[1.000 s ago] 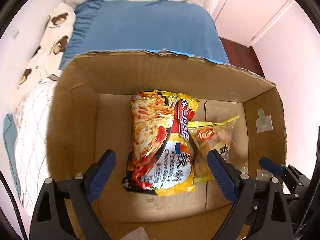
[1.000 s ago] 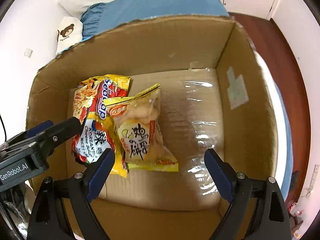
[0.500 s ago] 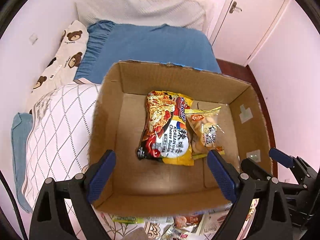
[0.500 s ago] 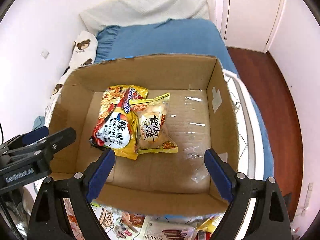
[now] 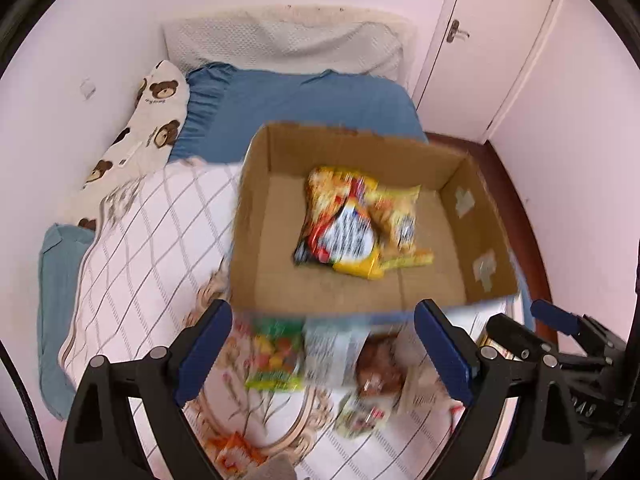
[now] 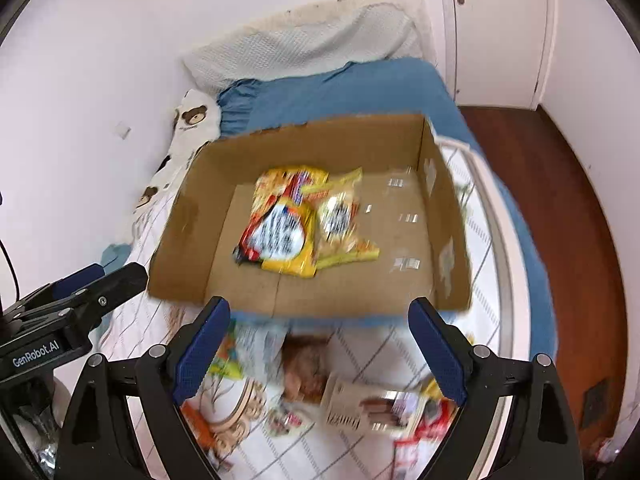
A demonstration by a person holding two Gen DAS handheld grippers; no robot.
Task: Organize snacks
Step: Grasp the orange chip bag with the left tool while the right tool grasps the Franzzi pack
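An open cardboard box stands on the bed. Inside lie a red and yellow noodle packet and a yellow snack bag, side by side. Loose snacks lie on the quilt in front of the box: a green candy bag, a brown snack pack and a white boxed snack. My left gripper is open and empty above these. My right gripper is open and empty above them too. Both views are blurred.
The bed has a white checked quilt, a blue sheet, a bear-print pillow and a white pillow. A door and dark wooden floor lie to the right. Pink walls surround.
Both grippers have pulled back and up out of the box. The box now looks smaller and farther, and the loose snacks in front of it have come into view.
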